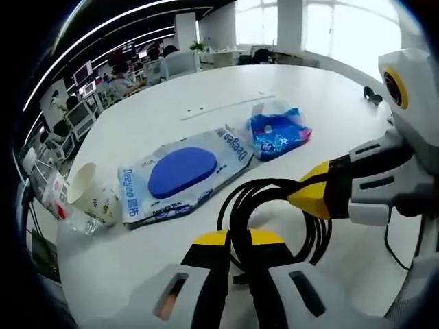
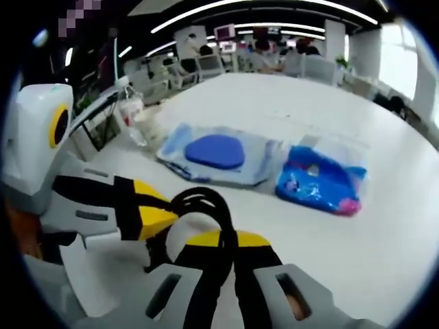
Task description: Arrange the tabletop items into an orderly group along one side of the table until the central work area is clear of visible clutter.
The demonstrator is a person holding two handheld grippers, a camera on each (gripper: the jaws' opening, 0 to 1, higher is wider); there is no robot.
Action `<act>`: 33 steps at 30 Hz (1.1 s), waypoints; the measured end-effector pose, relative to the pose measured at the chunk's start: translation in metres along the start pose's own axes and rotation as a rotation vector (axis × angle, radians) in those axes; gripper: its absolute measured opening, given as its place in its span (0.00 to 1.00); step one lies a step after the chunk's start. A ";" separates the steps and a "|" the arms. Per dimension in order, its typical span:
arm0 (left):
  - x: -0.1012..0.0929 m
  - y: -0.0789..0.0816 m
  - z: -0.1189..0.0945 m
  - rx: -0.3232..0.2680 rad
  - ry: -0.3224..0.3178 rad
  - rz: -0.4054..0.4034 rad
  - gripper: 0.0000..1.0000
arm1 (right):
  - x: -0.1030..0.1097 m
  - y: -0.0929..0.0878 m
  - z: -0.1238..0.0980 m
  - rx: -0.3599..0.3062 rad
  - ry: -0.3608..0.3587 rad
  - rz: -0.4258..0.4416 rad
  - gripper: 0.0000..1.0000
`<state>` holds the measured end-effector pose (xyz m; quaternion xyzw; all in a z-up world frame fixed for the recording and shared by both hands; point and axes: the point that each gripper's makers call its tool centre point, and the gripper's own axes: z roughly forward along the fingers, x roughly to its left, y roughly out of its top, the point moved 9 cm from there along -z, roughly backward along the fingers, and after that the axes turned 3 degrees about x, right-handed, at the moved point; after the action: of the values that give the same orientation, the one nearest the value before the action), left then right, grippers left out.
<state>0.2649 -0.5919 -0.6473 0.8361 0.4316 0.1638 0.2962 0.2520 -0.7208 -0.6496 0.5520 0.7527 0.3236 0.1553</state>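
two handheld grippers, white and grey with yellow and black

left gripper (image 1: 236,250): pale grey jaws with dark slots, yellow tips, black inner faces. right gripper (image 2: 230,248): same grey slotted jaws, yellow tips, black inner faces; seen from the left gripper view it has a white body, black bands and a yellow wedge tip. a yellow ring marks each white housing.

The right gripper (image 2: 232,255) clamps a coiled black cable (image 2: 206,205) on the white counter (image 2: 384,260); the left gripper (image 2: 147,209) grips it too. Beyond lie a pale wet-wipe pack with blue oval lid (image 2: 216,154) and, beside it, a blue plastic packet (image 2: 319,179).
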 end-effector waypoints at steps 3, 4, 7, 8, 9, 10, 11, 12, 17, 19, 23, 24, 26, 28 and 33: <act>0.000 0.001 0.007 0.009 -0.005 0.014 0.08 | -0.003 0.001 0.005 0.012 -0.005 0.003 0.02; 0.001 0.002 0.008 0.013 -0.006 0.015 0.08 | -0.003 0.001 0.006 0.015 -0.006 0.002 0.02; 0.000 0.004 0.010 0.014 -0.011 0.021 0.08 | -0.007 0.000 0.009 0.026 -0.010 0.005 0.02; 0.000 0.005 0.012 0.017 -0.011 0.026 0.08 | -0.008 0.000 0.010 0.031 -0.010 0.008 0.02; 0.000 0.005 0.013 0.018 -0.010 0.029 0.08 | -0.009 0.000 0.011 0.032 -0.010 0.009 0.02; 0.000 0.005 0.014 0.021 -0.010 0.029 0.08 | -0.010 0.000 0.012 0.036 -0.010 0.012 0.02; 0.000 0.005 0.015 0.023 -0.011 0.029 0.08 | -0.010 0.000 0.013 0.038 -0.011 0.013 0.02; 0.001 0.005 0.016 0.026 -0.011 0.028 0.08 | -0.010 0.000 0.013 0.038 -0.012 0.016 0.02; 0.001 0.004 0.019 0.035 -0.012 0.026 0.08 | -0.011 -0.002 0.018 0.046 -0.013 0.023 0.02; 0.001 0.003 0.021 0.037 -0.010 0.029 0.08 | -0.012 -0.002 0.020 0.050 -0.014 0.018 0.02; 0.001 0.003 0.023 0.039 -0.015 0.028 0.08 | -0.013 -0.004 0.022 0.054 -0.018 0.026 0.02; 0.002 0.003 0.023 0.041 -0.015 0.027 0.08 | -0.013 -0.004 0.022 0.053 -0.018 0.030 0.02; 0.002 0.002 0.024 0.042 -0.017 0.026 0.08 | -0.013 -0.005 0.023 0.055 -0.019 0.031 0.03; 0.003 0.002 0.025 0.045 -0.017 0.028 0.08 | -0.013 -0.005 0.024 0.058 -0.021 0.032 0.03; 0.003 0.002 0.026 0.047 -0.012 0.034 0.08 | -0.012 -0.005 0.027 0.060 -0.024 0.031 0.04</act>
<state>0.2815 -0.5990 -0.6663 0.8511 0.4193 0.1534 0.2763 0.2688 -0.7243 -0.6742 0.5718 0.7515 0.2965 0.1429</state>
